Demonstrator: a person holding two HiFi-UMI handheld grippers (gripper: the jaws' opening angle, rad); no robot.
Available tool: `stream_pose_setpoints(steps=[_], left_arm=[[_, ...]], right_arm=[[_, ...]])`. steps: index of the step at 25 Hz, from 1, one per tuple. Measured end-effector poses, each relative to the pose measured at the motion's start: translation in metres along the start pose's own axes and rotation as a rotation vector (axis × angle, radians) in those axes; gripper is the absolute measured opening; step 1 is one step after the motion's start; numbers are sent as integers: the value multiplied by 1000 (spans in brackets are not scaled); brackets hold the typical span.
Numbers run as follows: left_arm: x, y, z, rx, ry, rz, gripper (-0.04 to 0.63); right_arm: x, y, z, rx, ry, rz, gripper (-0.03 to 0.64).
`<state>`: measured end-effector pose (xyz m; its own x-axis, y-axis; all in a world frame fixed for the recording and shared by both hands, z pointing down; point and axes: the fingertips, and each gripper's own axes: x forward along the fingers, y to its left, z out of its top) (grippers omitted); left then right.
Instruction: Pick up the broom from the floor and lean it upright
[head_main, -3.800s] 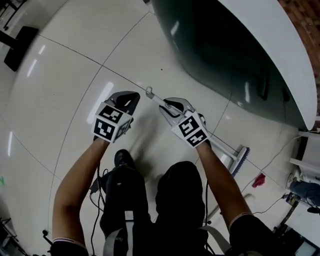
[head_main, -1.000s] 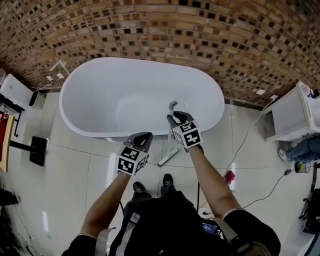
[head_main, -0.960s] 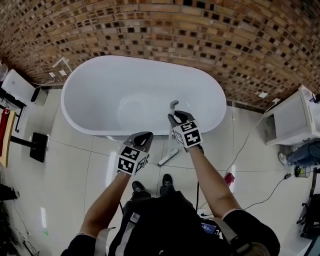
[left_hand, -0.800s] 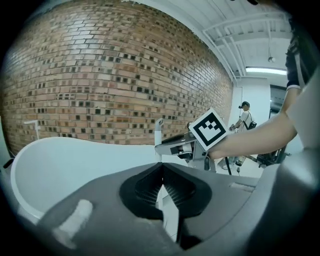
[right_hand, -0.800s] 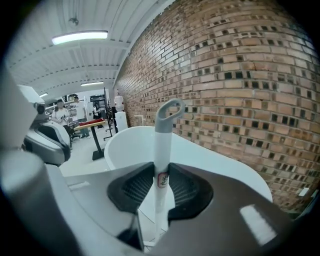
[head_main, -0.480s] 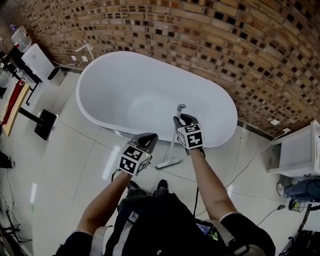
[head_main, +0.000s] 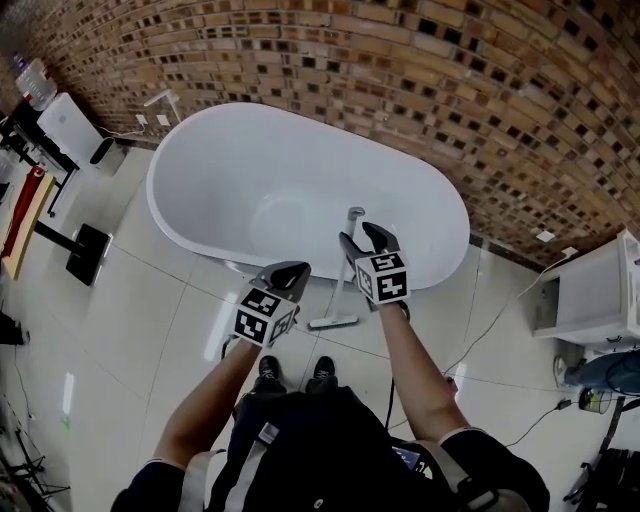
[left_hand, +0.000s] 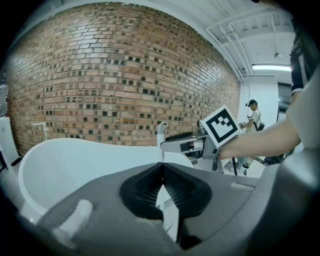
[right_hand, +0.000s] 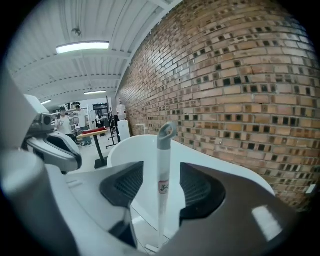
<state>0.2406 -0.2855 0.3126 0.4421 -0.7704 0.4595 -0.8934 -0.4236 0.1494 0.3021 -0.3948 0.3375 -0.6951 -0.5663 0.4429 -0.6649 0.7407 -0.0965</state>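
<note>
Broom (right_hand: 162, 165) | upright against tub (head_main: 250, 150) | between just-opened jaws of right tongs (head_main: 358, 236), untouched

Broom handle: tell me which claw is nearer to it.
Right. The right claw straddles the broom handle, its jaws just opened and clear of it. The left claw, shut, hangs to the handle's left, apart from it.

A: Where is the head camera looking from?
B: It is looking steeply down from over the person, taking in the bathtub (head_main: 300, 190), the brick wall (head_main: 400, 70) and the floor (head_main: 130, 300).
A: And the two claw cameras?
B: Each is riding behind its own jaws, facing that same bathtub and brick wall. The right one is sitting close to the broom handle (right_hand: 162, 170); the left is catching it farther off, beside the right claw (left_hand: 170, 144).
</note>
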Motion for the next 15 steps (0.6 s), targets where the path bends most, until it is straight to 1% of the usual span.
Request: stream_pose_setpoints(steps=[2,3,4,5,6,8,12,15], left_arm=[[-1,-2,7,-4,-24,-20,0],[-2,-4,11,-7,-38,-33,2],[-3,-7,15,-11,-54,-46,2],[-5,-8,19,-14,-70,-57,2],[-7,-10,24,-14,-84,-68,2],[-10,-13,30,-10,-103,-92,2],[-15,-21,46,-2,-128,-159,2],[-26,-23,55,-21,-150,-198,0]], right_arm=[[-19,2,6,25,-41,-26,219],[-29,4,10,40,-64,-35,195],[-39,6,14,56,-88,-41,154],[-48,10,18,70,-111,-44,98],[-57,14,22,80,-132,-47,62],[-74,21,30,84,-165,-59,39],[-106,34,47,64,-221,-97,16],[-123,52,61,43,-247,-111,3]])
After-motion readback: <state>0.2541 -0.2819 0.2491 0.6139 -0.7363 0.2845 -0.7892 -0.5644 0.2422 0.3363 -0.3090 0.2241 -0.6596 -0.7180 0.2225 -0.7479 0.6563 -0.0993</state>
